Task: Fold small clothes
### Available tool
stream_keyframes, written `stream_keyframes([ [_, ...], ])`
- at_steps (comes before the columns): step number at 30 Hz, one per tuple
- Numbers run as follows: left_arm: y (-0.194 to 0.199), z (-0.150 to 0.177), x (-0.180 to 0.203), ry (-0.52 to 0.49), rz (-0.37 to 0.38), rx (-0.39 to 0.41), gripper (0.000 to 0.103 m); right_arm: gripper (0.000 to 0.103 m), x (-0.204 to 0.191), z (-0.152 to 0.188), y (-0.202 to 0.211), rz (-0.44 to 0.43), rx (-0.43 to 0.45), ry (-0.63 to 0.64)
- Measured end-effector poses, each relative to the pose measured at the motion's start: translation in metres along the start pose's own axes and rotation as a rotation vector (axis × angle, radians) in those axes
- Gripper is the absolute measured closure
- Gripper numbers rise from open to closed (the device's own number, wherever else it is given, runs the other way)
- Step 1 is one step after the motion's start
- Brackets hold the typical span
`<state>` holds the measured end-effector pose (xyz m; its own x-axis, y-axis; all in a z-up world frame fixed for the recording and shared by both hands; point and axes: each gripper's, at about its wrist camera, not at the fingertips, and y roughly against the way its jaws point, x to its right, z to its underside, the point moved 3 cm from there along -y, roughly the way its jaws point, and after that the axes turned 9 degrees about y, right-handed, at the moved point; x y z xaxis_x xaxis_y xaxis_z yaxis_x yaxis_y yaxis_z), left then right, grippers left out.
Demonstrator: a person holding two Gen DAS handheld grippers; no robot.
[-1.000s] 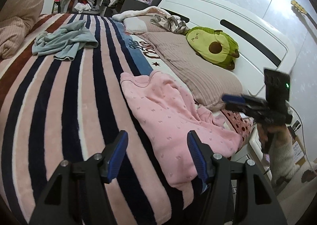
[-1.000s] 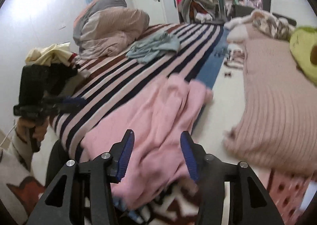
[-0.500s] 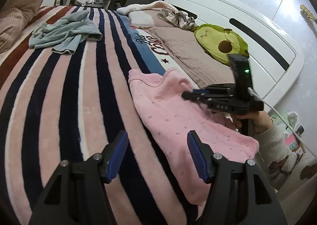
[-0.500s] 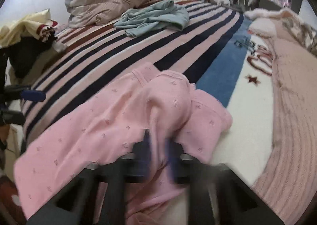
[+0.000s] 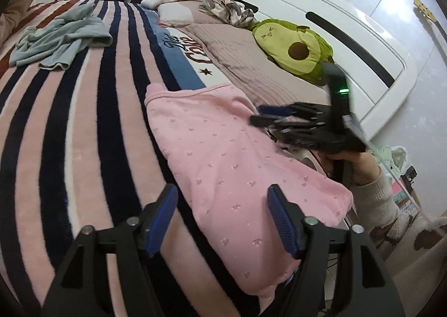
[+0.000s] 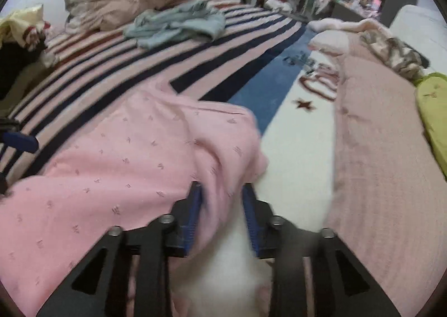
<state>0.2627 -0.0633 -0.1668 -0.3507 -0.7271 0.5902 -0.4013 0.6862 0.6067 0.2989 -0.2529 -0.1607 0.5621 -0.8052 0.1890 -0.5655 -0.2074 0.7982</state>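
Your pink garment lies on the striped blanket at the bed's near edge, its long axis running from the upper centre of the left wrist view down to the lower right, where one end droops over the edge. Your left hand-held gripper hovers above that lower end with its fingers spread wide and nothing between them. Your right hand-held gripper has its fingers drawn close and pinches a raised fold of the pink cloth at lower centre of its view. A crumpled grey-blue garment sits well apart at upper left. An avocado plush rests on the beige ribbed cover beside the white headboard.
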Motion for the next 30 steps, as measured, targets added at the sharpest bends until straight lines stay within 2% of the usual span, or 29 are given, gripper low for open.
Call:
stream_keyframes([
  [3,0.004,-0.004,-0.003,0.013,0.018,-0.002,0.035,0.052,0.008,0.007,0.036,-0.09,0.075,-0.093],
  [6,-0.002,-0.009,-0.011,0.082,0.058,-0.013,0.035,0.046,0.011,0.019,0.05,-0.217,0.084,-0.179],
  [10,-0.02,-0.01,-0.025,0.18,0.112,-0.057,0.035,0.041,0.007,0.046,0.035,-0.386,0.023,-0.299],
  [12,-0.033,-0.01,-0.031,0.223,0.131,-0.087,0.035,0.033,0.002,0.06,0.023,-0.45,-0.01,-0.357],
  [14,-0.043,-0.008,-0.035,0.244,0.134,-0.117,0.035,0.031,-0.005,0.071,0.01,-0.531,-0.04,-0.414],
  [19,-0.059,-0.005,-0.033,0.264,0.182,-0.161,0.035,0.03,-0.013,0.077,-0.005,-0.633,-0.027,-0.506],
  [21,-0.065,-0.005,-0.03,0.274,0.214,-0.185,0.037,0.032,-0.018,0.073,-0.008,-0.68,-0.016,-0.503],
  [23,-0.07,-0.003,-0.028,0.282,0.23,-0.202,0.044,0.036,-0.022,0.07,-0.014,-0.74,-0.023,-0.51],
  [25,-0.075,-0.002,-0.026,0.288,0.237,-0.219,0.063,0.043,-0.028,0.066,-0.02,-0.78,-0.031,-0.512],
  [28,-0.077,-0.001,-0.021,0.27,0.236,-0.219,0.077,0.061,-0.036,0.06,-0.024,-0.816,-0.028,-0.507],
  [30,-0.072,-0.004,-0.018,0.257,0.226,-0.202,0.082,0.072,-0.037,0.057,-0.023,-0.825,-0.01,-0.507],
])
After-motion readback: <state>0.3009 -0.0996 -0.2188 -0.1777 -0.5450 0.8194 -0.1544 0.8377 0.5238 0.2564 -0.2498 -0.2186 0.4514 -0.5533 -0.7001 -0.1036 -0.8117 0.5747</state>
